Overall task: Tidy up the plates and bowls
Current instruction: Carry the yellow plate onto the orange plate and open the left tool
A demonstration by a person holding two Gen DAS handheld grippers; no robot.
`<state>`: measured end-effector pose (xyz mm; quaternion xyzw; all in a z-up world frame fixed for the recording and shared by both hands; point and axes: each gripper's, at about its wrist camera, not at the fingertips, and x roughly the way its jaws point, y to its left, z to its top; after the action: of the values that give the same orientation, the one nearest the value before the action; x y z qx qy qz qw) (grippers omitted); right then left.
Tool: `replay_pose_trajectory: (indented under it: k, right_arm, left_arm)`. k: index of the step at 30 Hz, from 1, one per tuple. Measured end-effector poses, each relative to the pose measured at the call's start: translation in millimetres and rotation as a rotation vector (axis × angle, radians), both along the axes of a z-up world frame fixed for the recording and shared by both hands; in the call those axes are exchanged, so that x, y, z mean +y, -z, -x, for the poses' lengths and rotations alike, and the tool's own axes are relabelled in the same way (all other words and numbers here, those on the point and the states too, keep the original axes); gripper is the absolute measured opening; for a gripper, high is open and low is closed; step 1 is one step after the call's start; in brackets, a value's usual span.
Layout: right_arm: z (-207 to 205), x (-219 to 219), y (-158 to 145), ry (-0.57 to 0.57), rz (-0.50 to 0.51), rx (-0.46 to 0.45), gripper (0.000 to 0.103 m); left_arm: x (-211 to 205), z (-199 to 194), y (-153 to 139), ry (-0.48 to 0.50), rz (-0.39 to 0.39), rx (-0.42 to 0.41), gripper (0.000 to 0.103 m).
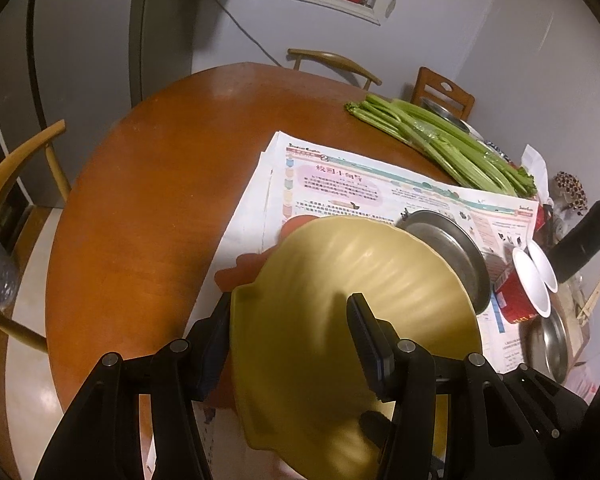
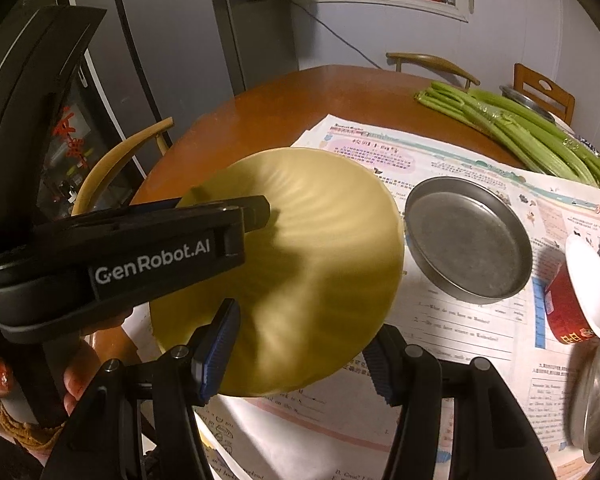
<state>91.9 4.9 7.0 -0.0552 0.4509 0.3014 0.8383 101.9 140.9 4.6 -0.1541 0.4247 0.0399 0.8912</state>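
My left gripper [image 1: 292,320] is shut on the rim of a yellow ribbed plate [image 1: 340,312] and holds it tilted above the newspaper. In the right wrist view the same plate [image 2: 312,248] hangs in the air with the left gripper [image 2: 236,216] clamped on its left edge. My right gripper [image 2: 304,344] is open, its fingers just below and in front of the plate, touching nothing. A round metal plate [image 2: 468,240] lies on the newspaper to the right, also seen in the left wrist view [image 1: 452,248]. Red bowls with white insides [image 2: 580,300] lie further right.
Newspaper [image 2: 440,360] covers the near part of the round wooden table [image 1: 160,184]. A celery bundle [image 1: 440,140] lies at the back right. A metal bowl [image 2: 596,396] and a black bottle [image 1: 588,240] are at the right edge. Wooden chairs [image 1: 16,184] surround the table.
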Motion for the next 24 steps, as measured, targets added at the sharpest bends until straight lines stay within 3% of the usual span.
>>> replay_pose_trajectory:
  k: [14,24]
  right_arm:
    - [-3.4,9.1,6.8,-0.012,0.026,0.025,0.059]
    - [2.6,12.3,0.7,-0.036,0.034,-0.006,0.059]
  left_arm:
    - [6.2,-15.4,12.5,-0.009,-0.014,0.018,0.058]
    - [11.3,-9.6,10.2,-0.025,-0.007,0.007,0.058]
